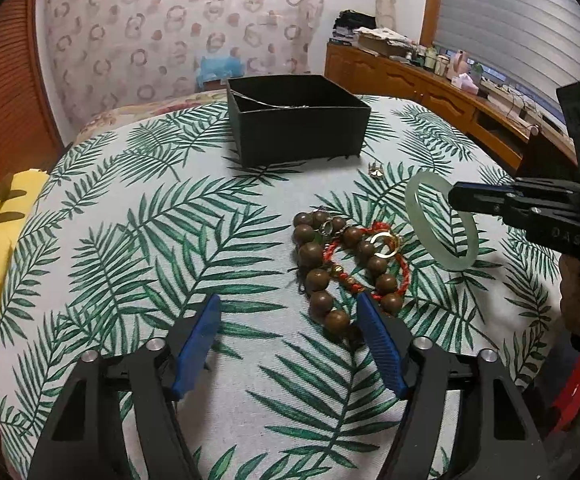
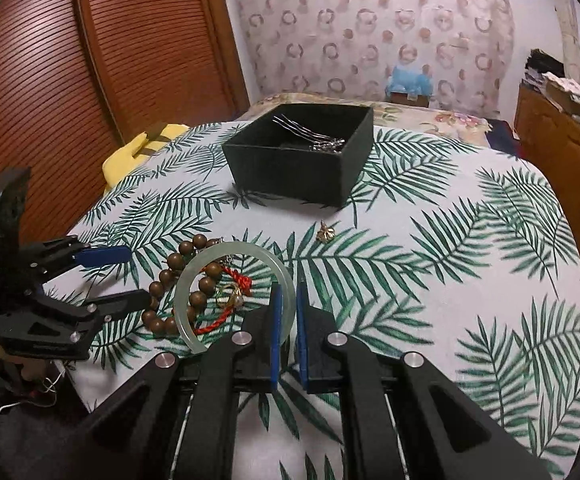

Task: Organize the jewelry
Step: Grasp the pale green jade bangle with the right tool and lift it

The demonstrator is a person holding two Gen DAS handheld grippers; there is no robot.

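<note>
Right hand-held gripper (image 2: 287, 300) is clenched on the rim of the pale green bangle (image 2: 210, 258), which I hold tilted up off the table (image 2: 470, 260), its far side hanging over the tangle of jewelry. Beside it, my left hand-held gripper (image 1: 288, 312) is released, its blue fingers (image 1: 196, 344) spread wide and low over the leaf-print cloth, the right one just beside the wooden bead bracelet (image 1: 322, 268). That bracelet lies heaped with a red cord bracelet (image 1: 370, 264) and a gold ring (image 1: 384, 245); a small gold charm (image 2: 326, 232) sits alone nearer the black box (image 2: 302, 160). Inside the box, a silver hair fork (image 2: 310, 134) rests in the open compartment; a divider shows from the left view. By my reckoning the step in hand is carrying the bangle to the box, and it calls for a firm, unchanged squeeze, since smooth stone on a thin rim could slip or swing. I would lift clear of the beads before travelling, pass over the charm, lower inside the box walls, and only then let go, so the bangle does not drop onto the fork.
</note>
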